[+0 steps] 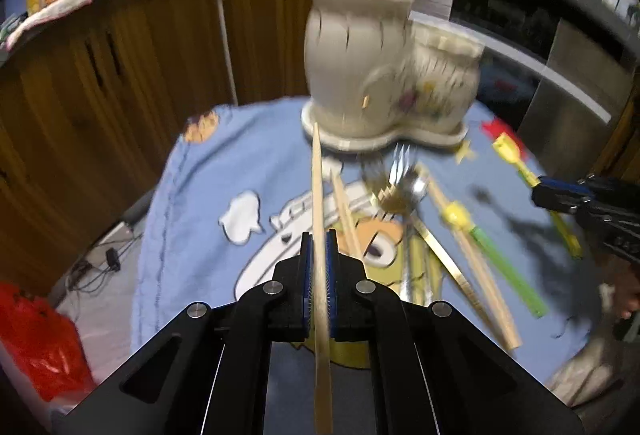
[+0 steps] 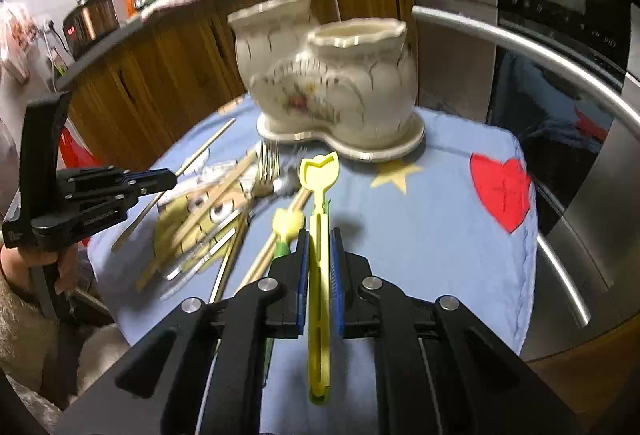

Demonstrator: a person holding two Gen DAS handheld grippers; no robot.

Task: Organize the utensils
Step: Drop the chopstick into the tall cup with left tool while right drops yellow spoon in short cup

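Left gripper (image 1: 319, 247), lower centre of the left wrist view: jaws pressed together on a single wooden chopstick (image 1: 319, 203), which runs between the blue pads up the frame, its tip ending just below the holder's base. Right gripper (image 2: 320, 247), lower centre of the right wrist view: jaws clamped on a yellow plastic utensil (image 2: 320, 195), whose tulip-shaped head points toward the holder and whose handle passes back between the pads. Each gripper also appears in the other's view: the right one at the right edge (image 1: 560, 195), the left one at the left edge (image 2: 160, 181), with part of a hand (image 2: 24, 263) below it.

Beyond the left gripper, centre of frame: loose utensils lying crossed on the cloth, among them another chopstick (image 1: 346, 211), forks (image 1: 400, 175) and a green-and-yellow stick (image 1: 496, 251). In the right wrist view the same heap (image 2: 224, 211) lies left of centre.

Upper centre of both views: a cream ceramic holder (image 1: 360, 55) with two joined pots on one base, upright at the far side of the cloth; the shorter pot bears a flower pattern. The image is motion-blurred here.

The blue cartoon-printed cloth (image 2: 420, 235) covers the table; a red heart shows at its right. Behind: wooden cabinets (image 1: 100, 95) under a dark counter, and an oven (image 2: 560, 47) at the right.
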